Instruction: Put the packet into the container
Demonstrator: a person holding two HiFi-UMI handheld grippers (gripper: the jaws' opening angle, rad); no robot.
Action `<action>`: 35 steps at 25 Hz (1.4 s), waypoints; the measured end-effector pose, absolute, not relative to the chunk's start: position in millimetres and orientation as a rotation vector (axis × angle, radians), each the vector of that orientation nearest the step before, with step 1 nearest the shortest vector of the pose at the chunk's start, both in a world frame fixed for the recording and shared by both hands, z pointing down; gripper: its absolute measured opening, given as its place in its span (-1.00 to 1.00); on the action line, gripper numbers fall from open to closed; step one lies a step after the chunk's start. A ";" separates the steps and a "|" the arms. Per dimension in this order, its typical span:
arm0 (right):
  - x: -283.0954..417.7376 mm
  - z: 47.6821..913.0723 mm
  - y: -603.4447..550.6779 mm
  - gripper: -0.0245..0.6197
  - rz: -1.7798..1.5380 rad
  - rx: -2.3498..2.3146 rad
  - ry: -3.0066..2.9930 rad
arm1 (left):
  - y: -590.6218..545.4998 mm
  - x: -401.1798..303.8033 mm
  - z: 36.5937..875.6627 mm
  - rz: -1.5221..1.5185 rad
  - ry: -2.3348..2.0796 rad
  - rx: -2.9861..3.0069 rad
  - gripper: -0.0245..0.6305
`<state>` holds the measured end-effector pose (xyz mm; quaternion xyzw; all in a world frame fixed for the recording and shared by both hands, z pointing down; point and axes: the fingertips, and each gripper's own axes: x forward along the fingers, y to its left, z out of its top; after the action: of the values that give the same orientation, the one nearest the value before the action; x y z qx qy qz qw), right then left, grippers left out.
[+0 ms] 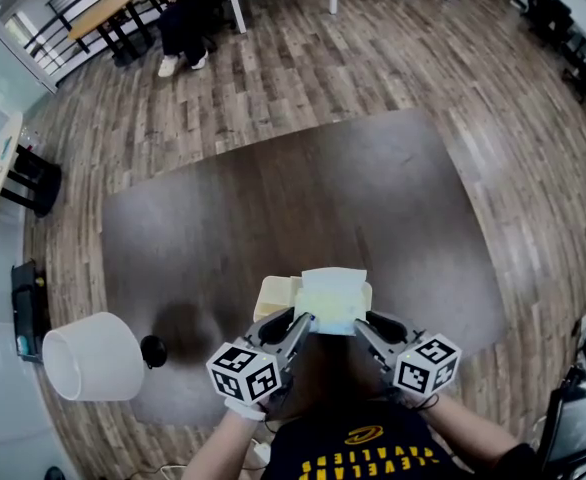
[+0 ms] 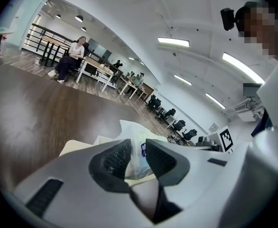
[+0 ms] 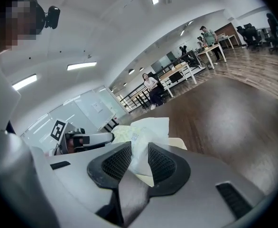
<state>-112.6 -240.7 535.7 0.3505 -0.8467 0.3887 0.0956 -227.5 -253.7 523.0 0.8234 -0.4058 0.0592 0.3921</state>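
Head view, lower centre: clamping packet [image 1: 334, 299] ends in left hand-held gripper [image 1: 300, 324] and right hand-held gripper [image 1: 364, 325], directly over container [image 1: 275, 294].

Left gripper [image 2: 138, 148]: jaws are closed on a pale packet [image 2: 138, 133]. A cream container [image 2: 77, 146] is seen just behind at 8 o'clock, a dark table [image 2: 39, 103] at 9 o'clock, and a seated person [image 2: 71, 56] at 11 o'clock.

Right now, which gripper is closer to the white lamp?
Left. The left gripper sits just right of the white lamp; the right gripper is farther right, beyond the packet both hold.
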 end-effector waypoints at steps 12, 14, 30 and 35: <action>-109.7 568.9 -240.0 -0.56 1.137 1.014 -2.431 | -256.5 -222.0 560.8 0.292 -1.009 2.055 -0.66; -110.2 572.9 -238.8 -0.56 1.140 1.006 -2.418 | -256.1 -222.2 564.7 0.314 -1.010 2.045 -0.66; -113.9 594.1 -235.0 -0.56 1.064 0.967 -2.276 | -250.4 -220.1 593.7 0.698 -1.043 2.045 -0.66; -111.3 598.9 -233.6 -0.56 1.087 0.974 -2.222 | -247.1 -216.3 599.1 0.813 -1.035 2.048 -0.66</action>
<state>-111.3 -233.6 598.9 0.3559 -0.8116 0.3970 0.2389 -216.3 -247.1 599.1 0.7893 -0.3988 0.3133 0.3461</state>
